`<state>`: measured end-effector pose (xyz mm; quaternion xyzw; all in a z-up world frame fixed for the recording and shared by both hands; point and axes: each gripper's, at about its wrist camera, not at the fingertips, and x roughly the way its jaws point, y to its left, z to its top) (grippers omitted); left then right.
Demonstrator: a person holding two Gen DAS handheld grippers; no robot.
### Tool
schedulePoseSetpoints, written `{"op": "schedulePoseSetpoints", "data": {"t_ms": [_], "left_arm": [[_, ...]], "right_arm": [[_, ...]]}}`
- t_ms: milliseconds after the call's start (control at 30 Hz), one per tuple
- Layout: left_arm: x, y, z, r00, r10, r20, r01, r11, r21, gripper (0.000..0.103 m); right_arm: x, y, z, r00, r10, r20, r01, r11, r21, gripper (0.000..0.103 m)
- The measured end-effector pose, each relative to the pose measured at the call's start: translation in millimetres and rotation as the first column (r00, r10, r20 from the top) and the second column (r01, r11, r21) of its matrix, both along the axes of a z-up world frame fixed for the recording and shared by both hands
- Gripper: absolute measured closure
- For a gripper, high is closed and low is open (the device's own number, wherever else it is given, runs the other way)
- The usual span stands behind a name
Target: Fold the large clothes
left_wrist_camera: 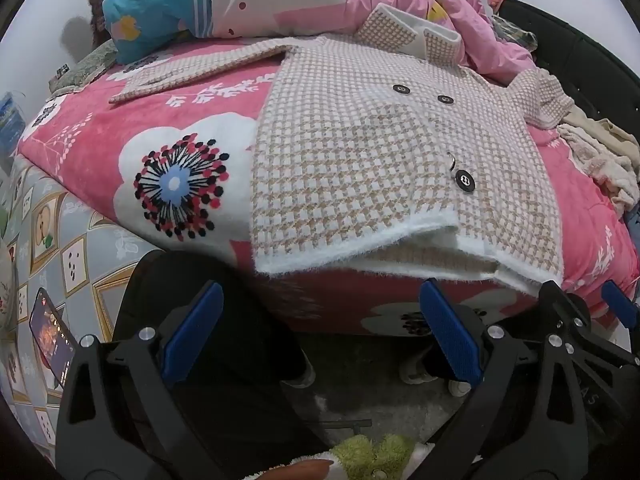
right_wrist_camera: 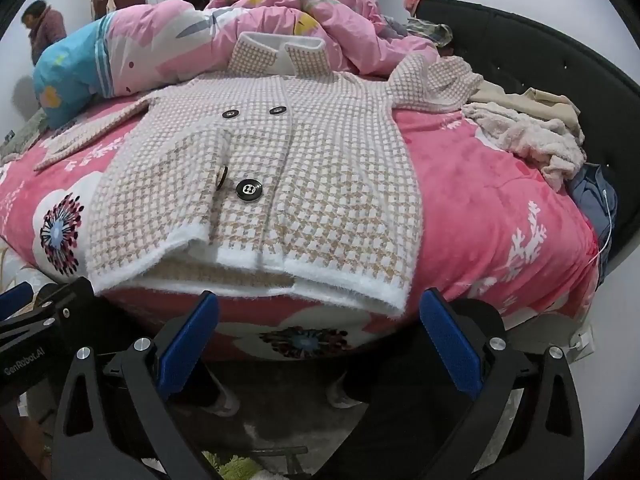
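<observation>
A beige and white houndstooth coat [left_wrist_camera: 380,152] with black buttons lies front up on the pink flowered bed [left_wrist_camera: 192,128]. Its left sleeve stretches out flat to the left; its right sleeve is bunched at the far right. Its white hem hangs at the near bed edge. The coat also shows in the right wrist view [right_wrist_camera: 280,168]. My left gripper [left_wrist_camera: 320,332] is open and empty, below the hem off the bed edge. My right gripper [right_wrist_camera: 316,336] is open and empty, just below the hem's right part. The right gripper's frame shows at the left view's right edge.
A pink quilt [right_wrist_camera: 288,28] and a blue pillow [right_wrist_camera: 68,76] are piled behind the coat. Loose cream and pink clothes [right_wrist_camera: 532,132] lie at the right by the black headboard [right_wrist_camera: 560,60]. A phone [left_wrist_camera: 52,336] lies at the left. A person [right_wrist_camera: 44,28] stands far left.
</observation>
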<state>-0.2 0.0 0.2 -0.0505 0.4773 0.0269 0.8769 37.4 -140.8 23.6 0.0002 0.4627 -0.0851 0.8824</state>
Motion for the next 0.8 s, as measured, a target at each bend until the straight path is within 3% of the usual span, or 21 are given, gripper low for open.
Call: {"op": "schedulePoseSetpoints", "data": {"t_ms": [800], "left_arm": [[-0.2,0.0,0.0,1.0,0.001,0.002,-0.001,1.0,0.001,0.008]], "right_arm": [[1.8,5.3,4.4,1.0,0.013,0.007,-0.012,1.0,-0.016,0.005]]}}
